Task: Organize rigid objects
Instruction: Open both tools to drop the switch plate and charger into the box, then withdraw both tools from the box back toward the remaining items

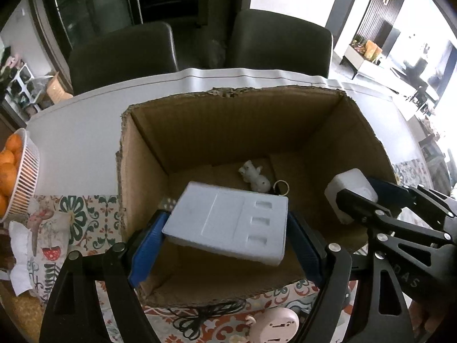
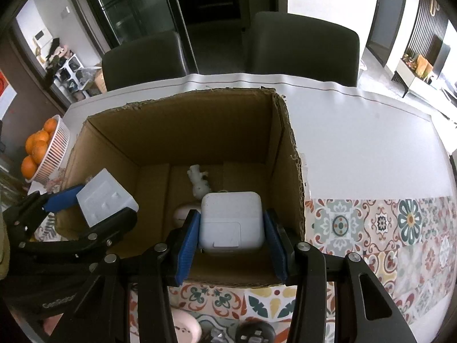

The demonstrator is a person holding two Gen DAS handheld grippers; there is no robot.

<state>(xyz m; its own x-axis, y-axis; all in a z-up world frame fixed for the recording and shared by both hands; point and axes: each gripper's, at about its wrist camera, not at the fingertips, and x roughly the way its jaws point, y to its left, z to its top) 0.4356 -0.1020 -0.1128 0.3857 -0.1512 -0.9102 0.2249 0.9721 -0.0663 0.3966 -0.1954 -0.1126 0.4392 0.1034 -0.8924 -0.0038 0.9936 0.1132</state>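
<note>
The left claw (image 1: 225, 234) is clamped on a pale blue-grey moulded tray (image 1: 228, 223), its blue pads (image 1: 145, 245) pressing the tray's two sides, and holds it tilted above the open cardboard box (image 1: 142, 171). The right claw (image 2: 232, 238) is clamped on a white square power adapter (image 2: 231, 220), also over the box. On the box floor, at twelve o'clock from both loads, lies a small white figurine (image 1: 255, 177) beside a metal ring (image 1: 281, 185). At nine o'clock on the surface (image 2: 357, 131) stands a white basket (image 1: 24, 177) of oranges (image 1: 7, 168).
</note>
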